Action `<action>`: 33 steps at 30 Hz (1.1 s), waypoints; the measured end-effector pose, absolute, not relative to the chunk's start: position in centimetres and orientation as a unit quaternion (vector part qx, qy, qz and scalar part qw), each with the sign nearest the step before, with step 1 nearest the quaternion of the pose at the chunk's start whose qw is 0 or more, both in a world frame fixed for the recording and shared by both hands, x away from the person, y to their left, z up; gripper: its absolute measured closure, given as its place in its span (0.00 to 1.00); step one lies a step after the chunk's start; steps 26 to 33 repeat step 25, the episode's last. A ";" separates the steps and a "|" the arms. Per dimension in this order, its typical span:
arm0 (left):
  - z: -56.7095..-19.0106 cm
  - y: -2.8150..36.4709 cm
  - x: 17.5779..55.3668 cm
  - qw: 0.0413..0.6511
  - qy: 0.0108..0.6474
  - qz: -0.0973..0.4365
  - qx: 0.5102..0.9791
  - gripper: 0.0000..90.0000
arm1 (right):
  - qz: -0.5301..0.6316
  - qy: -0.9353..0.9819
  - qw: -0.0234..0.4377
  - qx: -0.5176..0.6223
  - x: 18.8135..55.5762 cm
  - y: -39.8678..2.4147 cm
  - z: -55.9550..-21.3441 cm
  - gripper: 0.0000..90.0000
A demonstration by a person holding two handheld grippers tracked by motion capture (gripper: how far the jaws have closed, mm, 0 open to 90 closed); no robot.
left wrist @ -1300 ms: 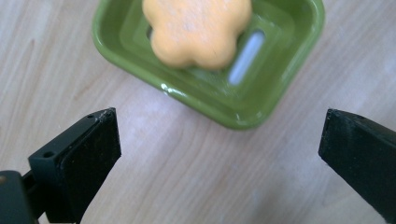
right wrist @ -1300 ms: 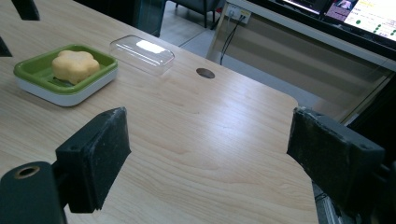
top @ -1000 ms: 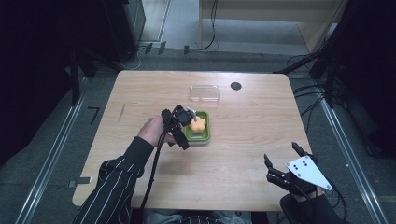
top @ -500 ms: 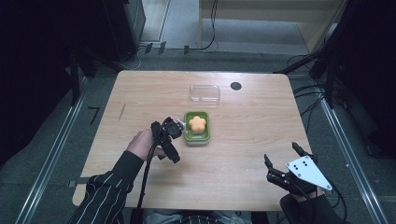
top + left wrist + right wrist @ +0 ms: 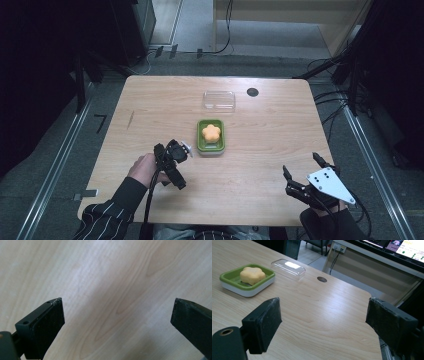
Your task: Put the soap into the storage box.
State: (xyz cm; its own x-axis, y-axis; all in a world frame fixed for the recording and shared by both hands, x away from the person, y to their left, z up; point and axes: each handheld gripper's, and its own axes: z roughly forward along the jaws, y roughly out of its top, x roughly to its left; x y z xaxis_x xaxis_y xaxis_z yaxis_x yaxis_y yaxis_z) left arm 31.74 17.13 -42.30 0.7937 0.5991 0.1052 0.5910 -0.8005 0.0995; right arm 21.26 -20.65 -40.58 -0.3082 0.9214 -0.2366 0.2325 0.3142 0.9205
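Low in the frame, the right claw [image 5: 301,173] and left claw [image 5: 173,159] both gape wide, empty, over the tabletop [image 5: 260,135]. At centre, perhaps soap [image 5: 211,132] sits in a green dish [image 5: 211,147]; beyond, a clear lid [image 5: 219,100].

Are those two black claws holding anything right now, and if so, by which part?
Nothing is held. The left claw is open over bare table, and the right claw is open too. The orange soap sits in its green dish.
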 end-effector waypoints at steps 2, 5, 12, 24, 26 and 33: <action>-42.6 17.4 31.2 0.024 0.314 0.066 0.947 0.00 | 0.414 0.695 0.416 0.416 21.2 -20.6 -40.6 0.15; -42.9 17.9 30.5 0.027 0.322 0.063 0.944 0.00 | 0.413 0.695 0.417 0.415 21.2 -20.6 -40.6 0.15; -44.0 18.8 28.1 0.018 0.323 0.055 0.945 0.00 | 0.414 0.694 0.417 0.416 21.2 -20.7 -40.6 0.15; -45.2 20.7 26.4 0.018 0.342 0.044 0.938 0.00 | 0.412 0.695 0.419 0.414 21.2 -20.6 -40.6 0.15; -45.3 20.7 26.5 0.017 0.340 0.042 0.939 0.00 | 0.412 0.695 0.419 0.415 21.2 -20.6 -40.6 0.15; -45.3 20.7 26.5 0.017 0.340 0.042 0.939 0.00 | 0.412 0.695 0.419 0.415 21.2 -20.6 -40.6 0.15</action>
